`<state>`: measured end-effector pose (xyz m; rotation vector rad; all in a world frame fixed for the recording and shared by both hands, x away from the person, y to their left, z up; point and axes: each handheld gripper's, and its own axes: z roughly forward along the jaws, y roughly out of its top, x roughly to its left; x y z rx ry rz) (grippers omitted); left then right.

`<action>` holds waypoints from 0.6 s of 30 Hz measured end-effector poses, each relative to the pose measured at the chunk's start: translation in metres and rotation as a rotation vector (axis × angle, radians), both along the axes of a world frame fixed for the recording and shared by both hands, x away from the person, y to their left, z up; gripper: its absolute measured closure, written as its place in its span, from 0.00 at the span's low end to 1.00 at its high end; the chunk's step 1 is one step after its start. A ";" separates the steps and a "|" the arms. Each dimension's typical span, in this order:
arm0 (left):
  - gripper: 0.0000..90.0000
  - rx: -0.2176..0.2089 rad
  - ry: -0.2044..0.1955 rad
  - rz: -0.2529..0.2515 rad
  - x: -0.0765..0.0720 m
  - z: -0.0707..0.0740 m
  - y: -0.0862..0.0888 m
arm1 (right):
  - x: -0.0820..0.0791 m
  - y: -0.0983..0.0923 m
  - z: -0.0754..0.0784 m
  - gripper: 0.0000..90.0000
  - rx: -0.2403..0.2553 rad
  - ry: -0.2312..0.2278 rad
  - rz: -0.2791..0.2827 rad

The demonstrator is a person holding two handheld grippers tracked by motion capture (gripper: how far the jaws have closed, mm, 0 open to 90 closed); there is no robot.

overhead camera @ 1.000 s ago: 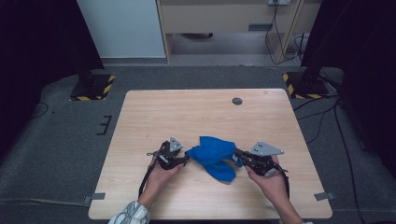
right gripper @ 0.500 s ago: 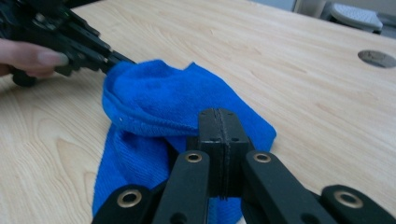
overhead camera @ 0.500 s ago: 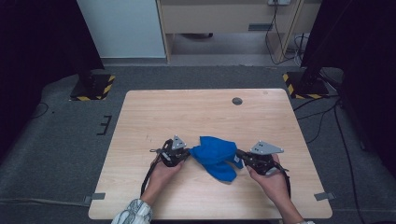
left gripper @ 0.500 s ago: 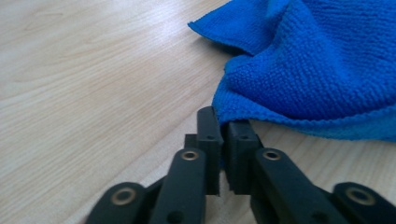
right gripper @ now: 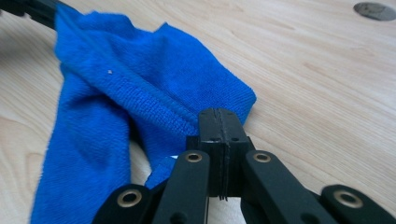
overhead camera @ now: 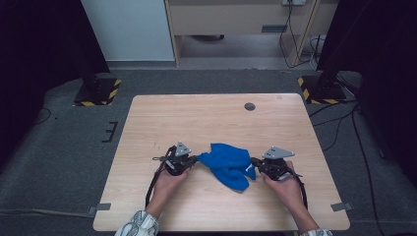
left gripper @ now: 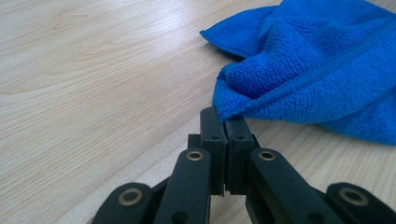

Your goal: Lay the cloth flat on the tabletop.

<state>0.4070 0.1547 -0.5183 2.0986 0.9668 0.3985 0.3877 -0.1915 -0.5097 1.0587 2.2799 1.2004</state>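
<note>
Blue microfiber cloth (overhead camera: 227, 163), crumpled lower centre of the table (overhead camera: 196, 118), both ends pinched in closed left gripper (overhead camera: 193, 160) and right gripper (overhead camera: 254, 163); spreading or folding not done.

High view looked down from above the person's side; both gripper views sat low and close, sharing the crumpled blue microfibre cloth (overhead camera: 227, 163) on the light wooden table (overhead camera: 216, 118).
</note>
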 end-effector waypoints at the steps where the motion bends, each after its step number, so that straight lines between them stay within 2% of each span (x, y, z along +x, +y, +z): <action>1: 0.99 0.000 0.000 0.000 0.000 0.000 0.000 | 0.000 0.000 0.000 1.00 0.000 0.000 0.000; 5: 0.99 -0.011 -0.002 0.008 -0.004 0.004 0.003 | 0.011 0.003 -0.006 1.00 -0.013 0.010 -0.004; 10: 0.98 -0.023 0.033 -0.021 -0.013 0.008 0.004 | 0.034 0.006 -0.012 1.00 0.005 0.029 -0.025; 12: 0.98 -0.021 0.044 -0.030 -0.017 0.009 0.003 | 0.042 0.009 -0.015 0.98 0.019 0.053 -0.022; 13: 0.98 -0.023 0.045 -0.030 -0.019 0.010 0.002 | 0.043 0.010 -0.016 0.95 0.020 0.056 -0.017; 14: 0.98 -0.023 0.044 -0.029 -0.019 0.010 0.002 | 0.043 0.012 -0.016 0.83 0.018 0.055 -0.029; 15: 0.98 -0.023 0.043 -0.027 -0.019 0.010 0.001 | 0.042 0.011 -0.015 0.80 0.017 0.051 -0.030; 16: 0.98 -0.024 0.043 -0.028 -0.019 0.010 0.001 | 0.039 0.011 -0.011 0.74 0.029 0.059 -0.036; 18: 0.98 -0.019 0.042 -0.031 -0.020 0.010 0.000 | 0.034 0.009 -0.003 0.62 0.036 0.044 -0.047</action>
